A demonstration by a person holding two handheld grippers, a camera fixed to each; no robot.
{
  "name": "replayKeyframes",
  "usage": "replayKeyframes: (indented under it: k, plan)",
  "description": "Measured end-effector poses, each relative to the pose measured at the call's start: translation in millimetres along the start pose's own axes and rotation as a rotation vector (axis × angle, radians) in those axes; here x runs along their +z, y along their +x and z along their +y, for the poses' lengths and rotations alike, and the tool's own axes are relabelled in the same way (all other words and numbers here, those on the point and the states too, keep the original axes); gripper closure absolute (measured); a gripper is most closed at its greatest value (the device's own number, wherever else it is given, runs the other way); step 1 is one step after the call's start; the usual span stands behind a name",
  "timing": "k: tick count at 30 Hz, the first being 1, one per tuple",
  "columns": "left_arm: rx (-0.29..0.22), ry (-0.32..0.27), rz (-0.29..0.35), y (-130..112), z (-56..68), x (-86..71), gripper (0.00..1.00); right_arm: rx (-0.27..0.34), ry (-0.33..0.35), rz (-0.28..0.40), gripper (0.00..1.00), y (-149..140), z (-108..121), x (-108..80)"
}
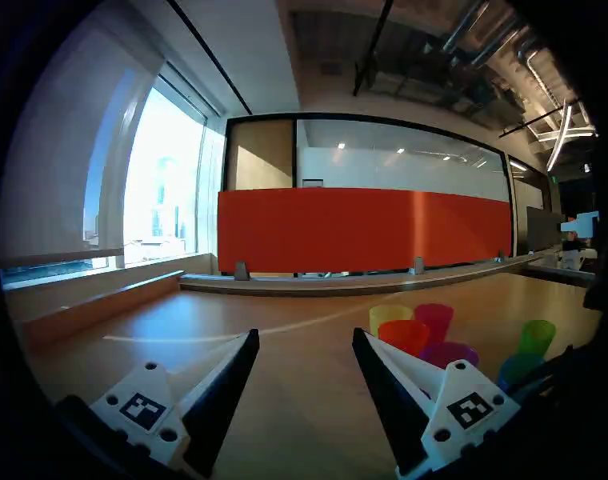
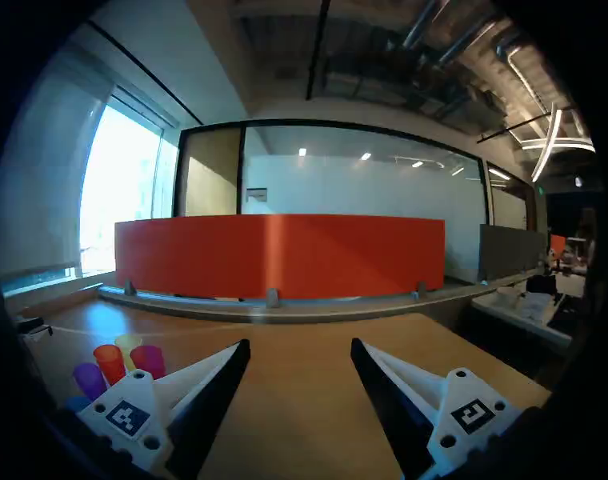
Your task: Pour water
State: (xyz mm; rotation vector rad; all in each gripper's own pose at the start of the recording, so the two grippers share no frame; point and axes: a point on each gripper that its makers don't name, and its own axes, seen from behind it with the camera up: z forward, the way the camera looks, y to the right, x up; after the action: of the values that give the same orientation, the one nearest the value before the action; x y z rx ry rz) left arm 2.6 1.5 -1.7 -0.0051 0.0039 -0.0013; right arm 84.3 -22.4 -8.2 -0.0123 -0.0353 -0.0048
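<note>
The left gripper [image 1: 305, 334] and the right gripper [image 2: 298, 344] both stand wide and empty. The cups [image 1: 402, 334] crowd together on the table [image 1: 304, 408], so taking one may tip its neighbours.

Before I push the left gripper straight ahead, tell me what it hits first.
Probably nothing nearby: the left gripper points over bare tabletop toward the orange partition; the cups sit right of its line.

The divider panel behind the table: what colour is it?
The divider panel is orange-red, clearest in the right gripper view.
</note>
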Motion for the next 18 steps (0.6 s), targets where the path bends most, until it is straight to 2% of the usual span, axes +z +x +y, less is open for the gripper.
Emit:
replayKeyframes:
  k: [18]
  plan:
    - [0.001, -0.013, -0.004, -1.6, 3.4, 2.3, 0.14, -0.045, 0.014, 0.022, 0.03, -3.9, -2.5, -6.0]
